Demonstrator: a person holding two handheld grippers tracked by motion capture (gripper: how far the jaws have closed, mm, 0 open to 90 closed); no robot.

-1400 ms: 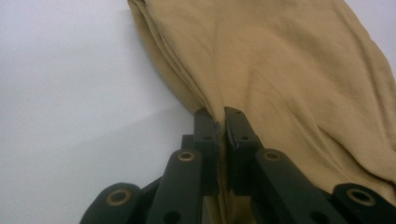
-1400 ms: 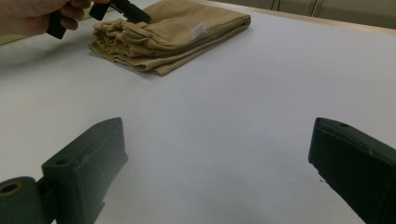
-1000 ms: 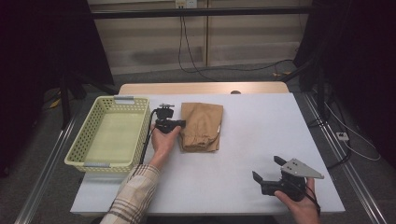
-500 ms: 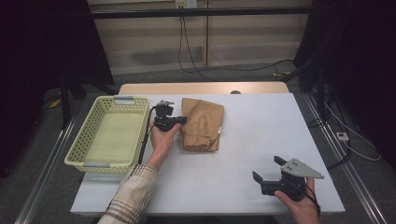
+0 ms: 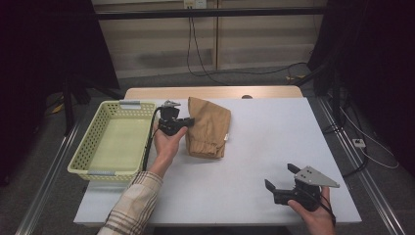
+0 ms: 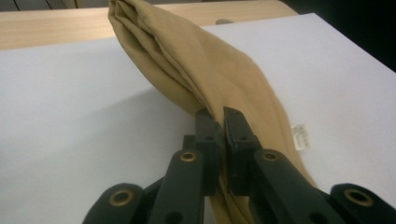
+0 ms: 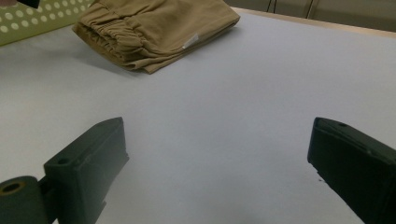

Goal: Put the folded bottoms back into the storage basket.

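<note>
Left gripper [image 6: 218,122] clamped on left edge of folded tan cloth garment [image 5: 209,126], one side lifted; right gripper [image 7: 217,154] wide apart, idle, garment well ahead; lift slowly, keep folds together toward pale green plastic basket [image 5: 93,144].

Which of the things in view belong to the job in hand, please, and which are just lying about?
In the job:
- tan folded garment
- left gripper, shut on its edge
- green basket, probably

Lying about:
- right gripper, open
- wall cables
</note>
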